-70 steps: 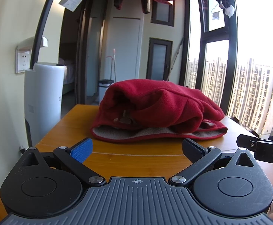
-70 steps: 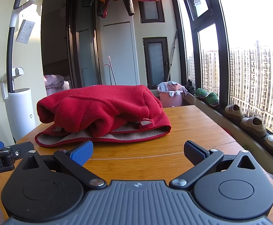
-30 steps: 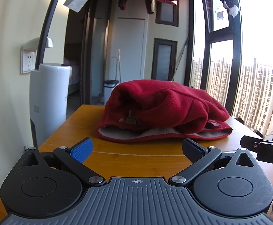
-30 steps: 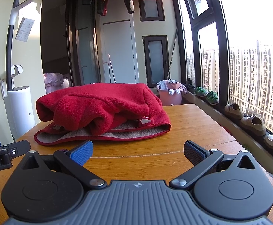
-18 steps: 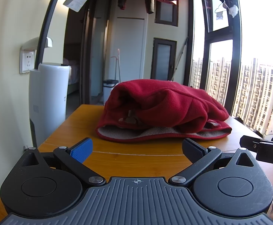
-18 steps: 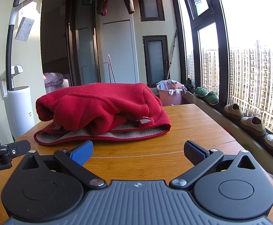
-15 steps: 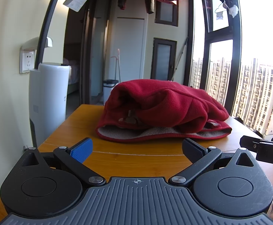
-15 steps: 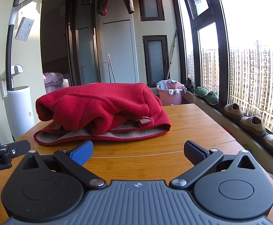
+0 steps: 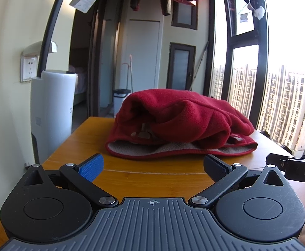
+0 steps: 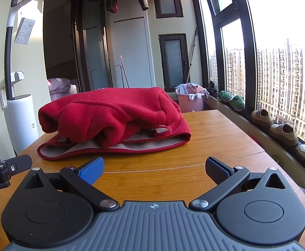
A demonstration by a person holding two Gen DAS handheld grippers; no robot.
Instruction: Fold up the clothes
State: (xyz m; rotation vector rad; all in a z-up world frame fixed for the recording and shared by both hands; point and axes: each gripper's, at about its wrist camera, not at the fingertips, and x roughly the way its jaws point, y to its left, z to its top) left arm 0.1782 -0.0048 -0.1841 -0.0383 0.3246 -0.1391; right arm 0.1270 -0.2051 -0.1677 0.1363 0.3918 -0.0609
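A red fleece garment (image 9: 181, 123) lies bunched in a thick heap on the wooden table (image 9: 152, 177), its grey lining showing along the near hem. In the right wrist view the same garment (image 10: 112, 119) sits left of centre. My left gripper (image 9: 153, 165) is open, a short way in front of the hem, with nothing between its fingers. My right gripper (image 10: 154, 167) is open too, held back from the garment's near right corner over the table (image 10: 215, 138). Each gripper's body shows at the other view's edge.
A white vacuum dock (image 9: 52, 113) stands by the table's left side against the wall. A window ledge with shoes (image 10: 278, 129) runs along the right. A pink laundry basket (image 10: 191, 99) sits beyond the table's far end. Clothes hang overhead.
Both grippers have stayed open and almost still. The left wrist view has shifted slightly, so the garment sits a little further right than 2.3 s ago.
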